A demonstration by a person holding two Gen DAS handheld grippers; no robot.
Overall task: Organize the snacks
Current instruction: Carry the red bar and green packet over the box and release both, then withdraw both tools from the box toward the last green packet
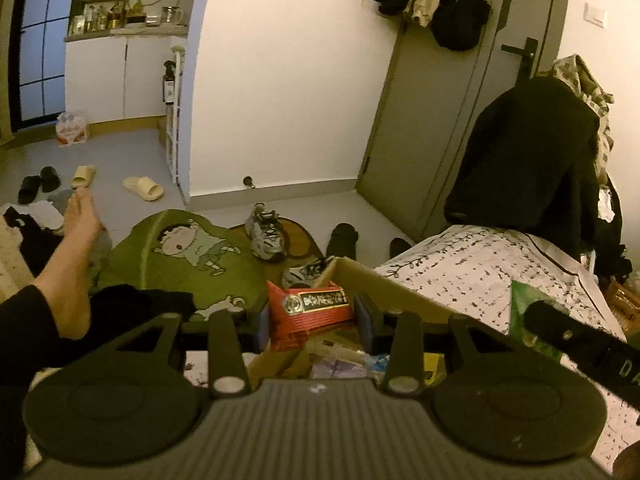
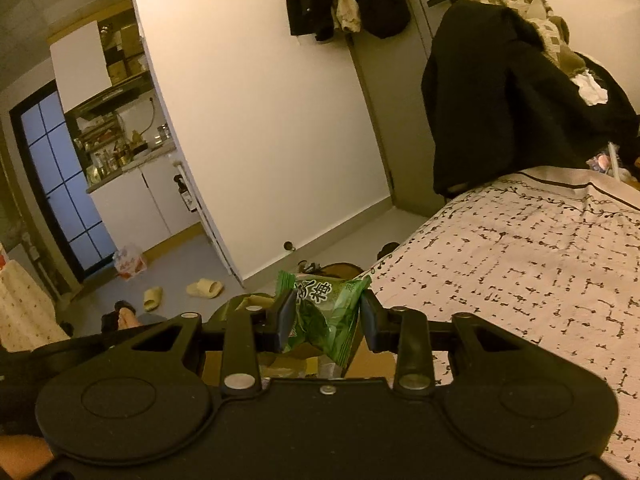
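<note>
My left gripper [image 1: 312, 320] is shut on a red snack packet [image 1: 310, 314] with a black label, held over an open cardboard box [image 1: 384, 284] at the bed's edge. Other wrapped snacks [image 1: 340, 364] lie in the box below it. My right gripper [image 2: 326, 318] is shut on a green snack packet [image 2: 328, 312] with white characters, above the same box [image 2: 372, 360]. That green packet [image 1: 528, 312] and the right gripper's arm also show at the right of the left wrist view.
A bed with a white patterned cover [image 2: 520, 264] fills the right. A black coat [image 2: 500, 92] hangs over its far end. On the floor are a green cartoon cushion [image 1: 180, 256], sneakers [image 1: 266, 236] and slippers [image 1: 144, 188]. A person's bare leg [image 1: 72, 256] stretches at left.
</note>
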